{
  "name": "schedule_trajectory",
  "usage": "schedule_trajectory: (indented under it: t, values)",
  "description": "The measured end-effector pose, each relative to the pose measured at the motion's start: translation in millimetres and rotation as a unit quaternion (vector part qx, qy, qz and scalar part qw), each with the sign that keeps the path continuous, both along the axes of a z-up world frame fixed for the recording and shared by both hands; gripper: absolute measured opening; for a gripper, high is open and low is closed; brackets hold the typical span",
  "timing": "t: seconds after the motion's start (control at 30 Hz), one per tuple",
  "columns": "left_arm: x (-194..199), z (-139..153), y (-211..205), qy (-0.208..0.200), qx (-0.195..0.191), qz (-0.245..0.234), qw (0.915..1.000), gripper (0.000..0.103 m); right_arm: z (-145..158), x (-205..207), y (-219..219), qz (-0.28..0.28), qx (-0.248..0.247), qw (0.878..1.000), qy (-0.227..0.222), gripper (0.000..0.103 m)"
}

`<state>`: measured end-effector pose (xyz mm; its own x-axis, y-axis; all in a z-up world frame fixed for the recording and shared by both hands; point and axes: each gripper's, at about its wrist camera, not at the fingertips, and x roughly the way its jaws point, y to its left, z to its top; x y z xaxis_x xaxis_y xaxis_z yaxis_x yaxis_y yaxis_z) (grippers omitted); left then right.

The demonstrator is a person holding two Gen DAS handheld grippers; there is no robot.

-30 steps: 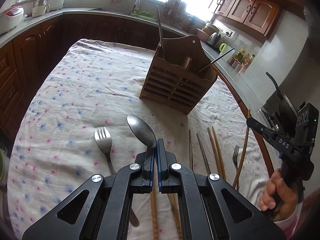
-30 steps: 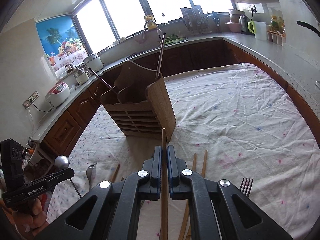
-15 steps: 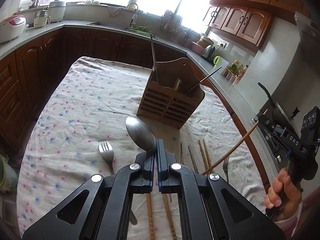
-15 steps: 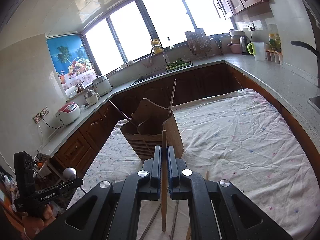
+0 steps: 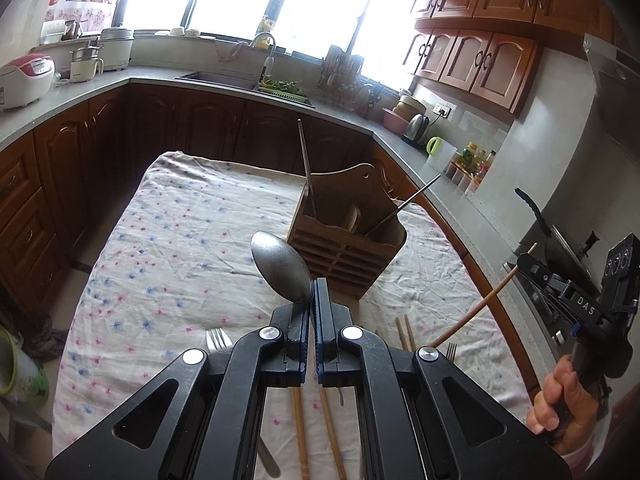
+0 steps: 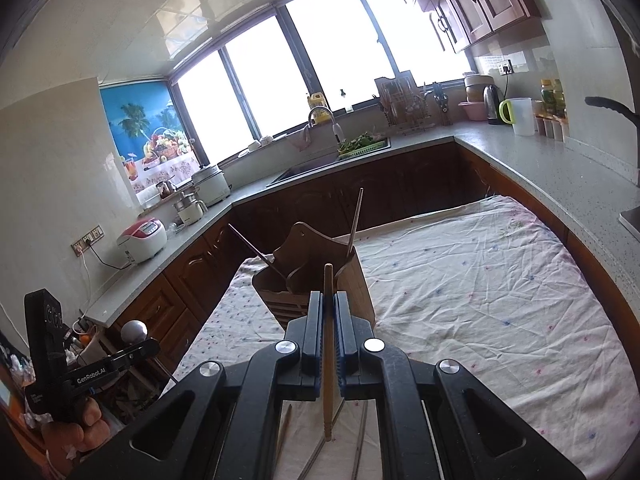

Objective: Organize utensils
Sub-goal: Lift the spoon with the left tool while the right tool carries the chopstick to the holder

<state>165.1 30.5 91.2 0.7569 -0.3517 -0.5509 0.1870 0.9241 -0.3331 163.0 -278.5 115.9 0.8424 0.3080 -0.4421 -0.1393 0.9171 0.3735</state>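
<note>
My left gripper (image 5: 311, 294) is shut on a metal spoon (image 5: 282, 266), bowl up, held high above the table. My right gripper (image 6: 328, 304) is shut on a wooden chopstick (image 6: 328, 356), also raised; it shows at the right of the left wrist view (image 5: 472, 316). The wooden utensil holder (image 5: 346, 236) stands on the table ahead with chopsticks leaning in it; it also shows in the right wrist view (image 6: 316, 280). A fork (image 5: 218, 340), another fork (image 5: 451, 350) and loose chopsticks (image 5: 402, 332) lie on the floral tablecloth (image 5: 180, 248) below.
Kitchen counters (image 5: 80, 88) wrap around the table, with a rice cooker (image 5: 24, 80), sink (image 5: 224, 78), kettle (image 5: 416, 128) and a pan (image 5: 556, 240) at right. Dark wood cabinets (image 5: 52, 168) stand close to the table's left and far sides.
Both grippers have risen higher above the table with the spoon and the chopstick still held. The holder now looks farther below and ahead.
</note>
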Motion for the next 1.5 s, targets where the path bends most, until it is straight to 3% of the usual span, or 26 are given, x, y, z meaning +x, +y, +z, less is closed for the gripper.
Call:
schedule_trajectory:
  t: [0.4,1.0,1.23,1.5]
  values:
    - [26.8,15.9,2.1,-0.019,-0.002,0.012,0.9998,0.002,16.3,14.7,-2.4,-0.002,0.003,1.000,-0.024,0.005]
    - [103.8,71.6,-9.0,-0.104,0.005,0.049,0.9934,0.002,78.8,67.2,2.1,-0.018,-0.006,0.994,-0.111,0.005]
    - [147.2,57.5,-28.1,-0.108,0.012,0.054,0.9926,0.002,69.1,103.9,6.3,-0.025,-0.021,0.993,-0.111,0.005]
    - [173.7,8.7,-56.7,-0.096,0.043,0.047,0.9933,0.002,22.0,125.4,10.3,-0.033,-0.023,0.996,-0.085,0.005]
